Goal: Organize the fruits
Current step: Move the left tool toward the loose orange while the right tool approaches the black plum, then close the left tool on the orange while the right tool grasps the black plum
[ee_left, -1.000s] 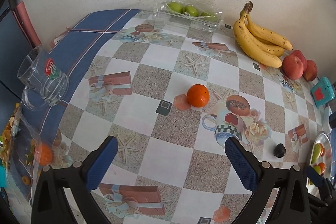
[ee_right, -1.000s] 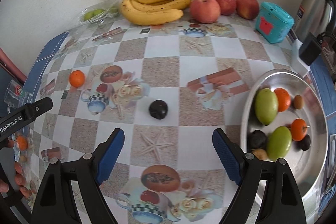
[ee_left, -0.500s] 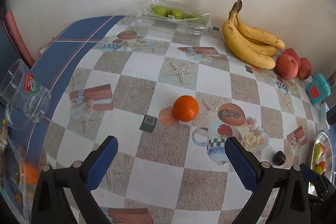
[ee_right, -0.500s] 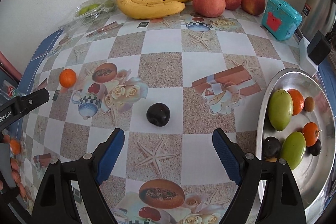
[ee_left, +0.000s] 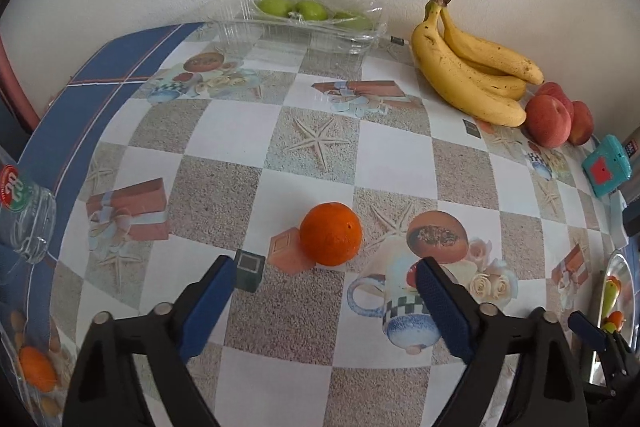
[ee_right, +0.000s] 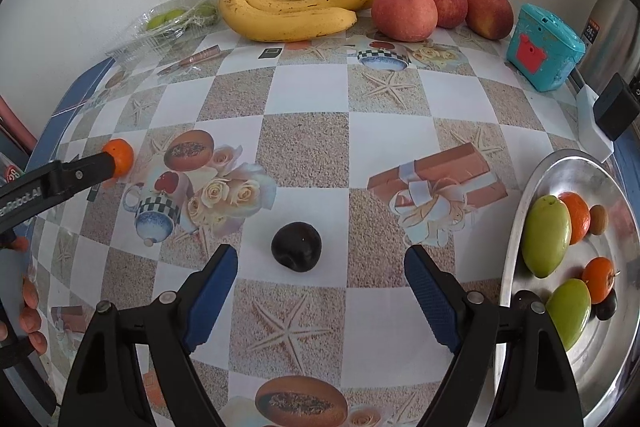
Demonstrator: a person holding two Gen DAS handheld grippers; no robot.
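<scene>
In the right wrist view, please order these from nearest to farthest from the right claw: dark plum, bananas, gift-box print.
From the right claw:
1. Dark plum, just ahead between the open fingers.
2. Gift-box print, ahead to the right.
3. Bananas, far back by the wall.

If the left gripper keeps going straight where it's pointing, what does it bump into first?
Probably the orange. It sits on the table just ahead of the left gripper, roughly centred between its closing jaws, with nothing in between yet. Depth is hard to judge in this fisheye view.
</scene>
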